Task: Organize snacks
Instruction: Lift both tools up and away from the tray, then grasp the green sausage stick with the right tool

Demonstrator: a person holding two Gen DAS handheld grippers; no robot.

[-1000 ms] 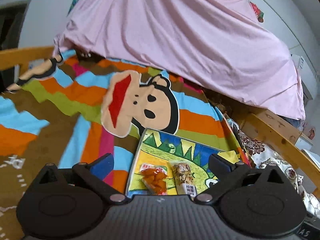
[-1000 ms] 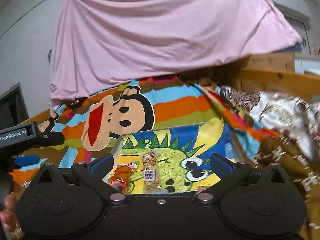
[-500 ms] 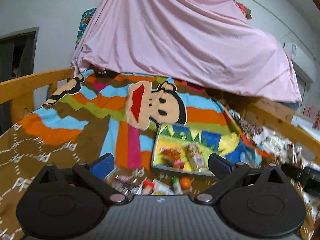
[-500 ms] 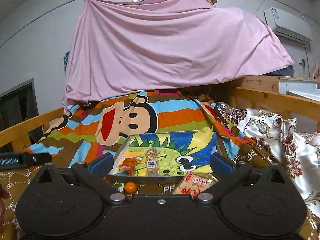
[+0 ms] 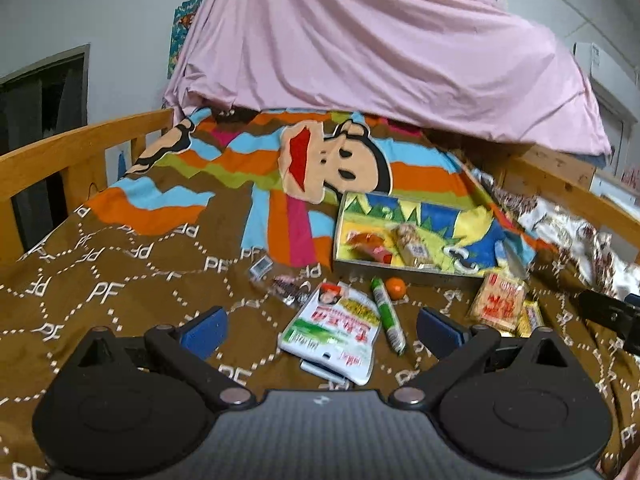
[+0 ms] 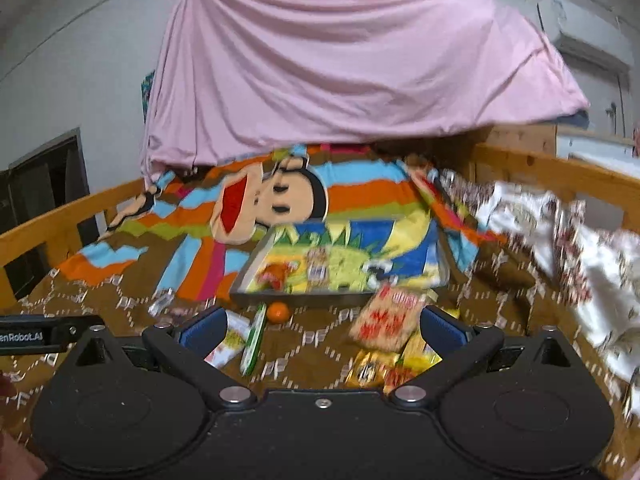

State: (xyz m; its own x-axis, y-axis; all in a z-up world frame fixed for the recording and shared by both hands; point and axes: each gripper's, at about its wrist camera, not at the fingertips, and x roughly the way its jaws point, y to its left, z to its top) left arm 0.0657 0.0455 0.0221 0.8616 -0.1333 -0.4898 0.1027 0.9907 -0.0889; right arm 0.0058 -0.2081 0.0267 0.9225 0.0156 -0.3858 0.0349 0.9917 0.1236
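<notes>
Both grippers have pulled back from the tray (image 5: 400, 270), baring loose snacks on the bed. Left gripper (image 5: 320, 326) and right gripper (image 6: 320, 326) jaws gape wide, empty. The tray holds an orange packet (image 5: 368, 242) and a nut bar (image 5: 414, 244).

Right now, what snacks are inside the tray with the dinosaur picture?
Inside the tray lie two snacks: an orange-red packet and a clear bag of brownish pieces beside it. They hide part of the dinosaur picture. The tray's near wall hides the floor just behind it.
</notes>
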